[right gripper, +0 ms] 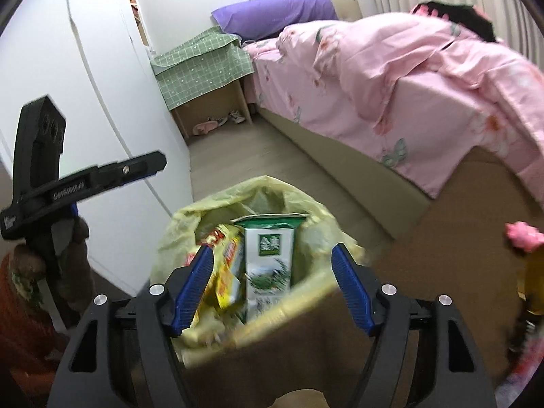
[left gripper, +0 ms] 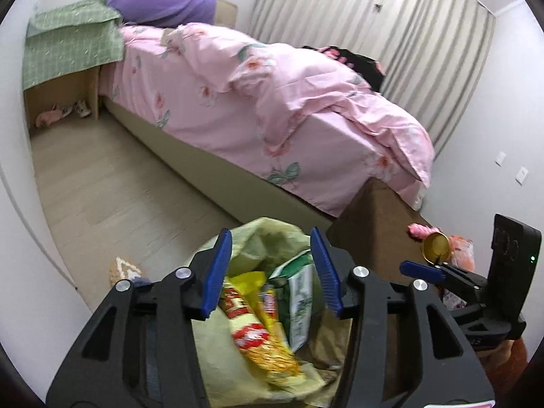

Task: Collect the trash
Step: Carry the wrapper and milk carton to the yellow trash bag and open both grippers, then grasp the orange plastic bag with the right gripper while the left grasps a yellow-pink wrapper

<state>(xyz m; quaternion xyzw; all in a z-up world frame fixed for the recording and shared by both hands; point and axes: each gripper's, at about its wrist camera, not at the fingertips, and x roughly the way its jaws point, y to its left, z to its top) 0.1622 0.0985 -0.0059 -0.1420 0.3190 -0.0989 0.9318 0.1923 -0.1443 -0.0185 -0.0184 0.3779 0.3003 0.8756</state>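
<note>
A pale yellow-green trash bag stands open below both grippers. Inside lie a yellow and red snack wrapper and a green and white carton. My left gripper is open and empty over the bag's mouth. My right gripper is open and empty over the same bag; it also shows in the left wrist view at the right. On a brown surface to the right lie a gold can, a pink crumpled scrap and an orange wrapper.
A bed with a pink floral duvet fills the far side. A bedside table under a green checked cloth has shoes beneath it. White wardrobe doors stand at the left. Pale wood floor runs alongside the bed.
</note>
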